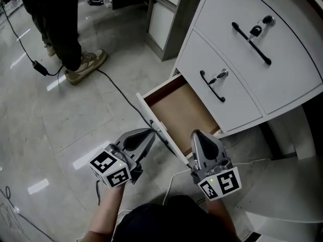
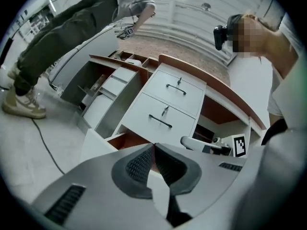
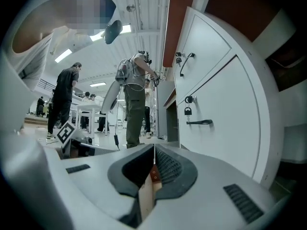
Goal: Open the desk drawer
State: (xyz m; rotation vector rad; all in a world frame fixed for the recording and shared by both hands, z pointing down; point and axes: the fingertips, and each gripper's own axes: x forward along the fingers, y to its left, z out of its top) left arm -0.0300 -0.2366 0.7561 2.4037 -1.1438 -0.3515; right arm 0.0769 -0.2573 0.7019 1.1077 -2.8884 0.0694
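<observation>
My left tool (image 1: 150,135) and right tool (image 1: 196,136) reach forward and down side by side, marker cubes towards me, a forearm (image 1: 107,212) showing behind the left one. Each tool's jaws are nearly together, pinching the top edge of the drawer front (image 1: 149,114): the left nearer its far end, the right nearer me.

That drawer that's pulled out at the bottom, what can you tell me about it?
The drawer is the lowest of three in a white cabinet and stands pulled well out. Its front is a white panel; inside, the bottom looks like bare brown board with reddish walls, and seems empty. The left gripper is shut on the front's top edge, the right gripper on its edge near the other end.
</observation>
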